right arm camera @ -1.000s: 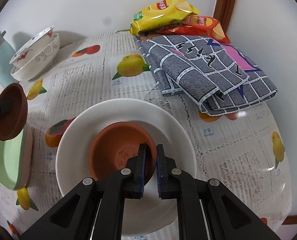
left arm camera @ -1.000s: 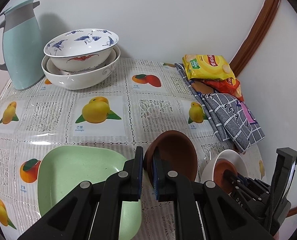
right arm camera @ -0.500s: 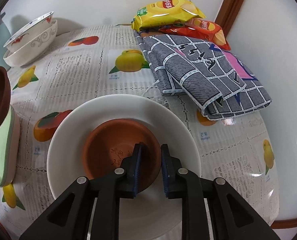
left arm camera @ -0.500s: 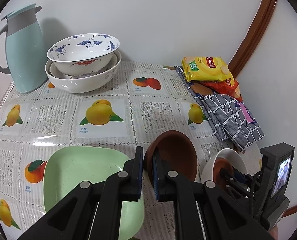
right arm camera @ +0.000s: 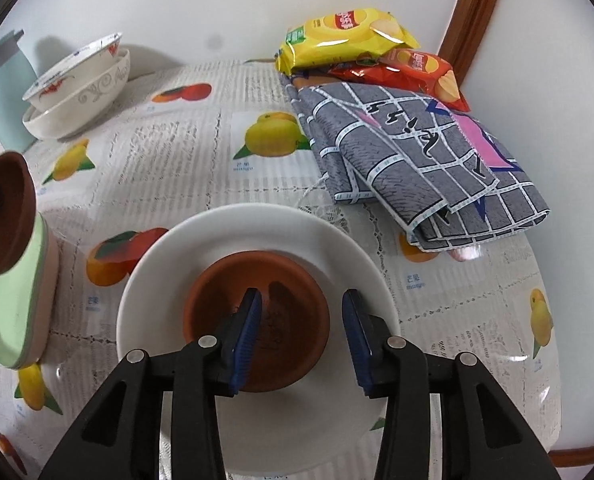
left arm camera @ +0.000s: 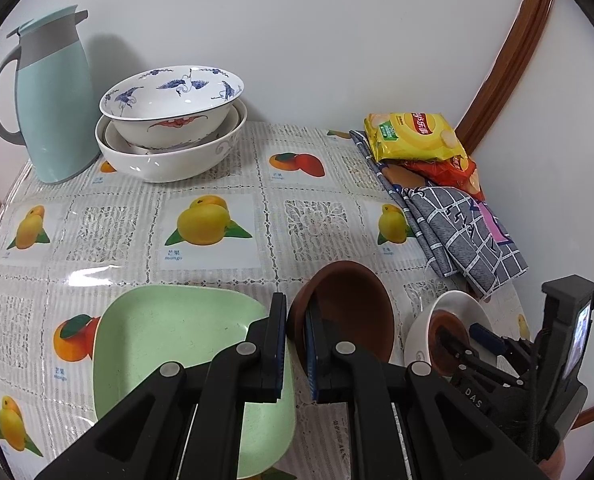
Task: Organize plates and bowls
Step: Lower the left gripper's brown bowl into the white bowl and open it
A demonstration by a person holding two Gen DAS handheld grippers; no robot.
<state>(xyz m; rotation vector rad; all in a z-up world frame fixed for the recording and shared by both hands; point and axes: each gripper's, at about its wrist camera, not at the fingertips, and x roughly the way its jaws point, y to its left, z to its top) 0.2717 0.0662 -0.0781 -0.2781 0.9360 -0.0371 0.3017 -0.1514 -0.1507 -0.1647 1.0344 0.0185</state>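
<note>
My left gripper [left arm camera: 295,322] is shut on the rim of a dark brown bowl [left arm camera: 349,312], held tilted above the table beside a green square plate [left arm camera: 169,344]. That brown bowl [right arm camera: 5,216] and the green plate [right arm camera: 9,312] also show at the left of the right wrist view. My right gripper [right arm camera: 301,326] is open over a terracotta bowl [right arm camera: 257,316] that rests in a white plate [right arm camera: 257,232]; its left pad is inside the bowl and its right pad is outside the rim. Stacked white bowls [left arm camera: 169,120] stand at the back left.
A light blue jug [left arm camera: 53,100] stands at the back left corner. Snack bags [right arm camera: 349,36] and a folded grey checked cloth [right arm camera: 417,160] lie at the back right by the wall. The fruit-print tablecloth [left arm camera: 217,220] covers the table, whose front edge is near the white plate.
My right gripper has opened and let go of the terracotta bowl, which now rests in the white plate. My left gripper still holds the dark brown bowl and has drawn back slightly.
</note>
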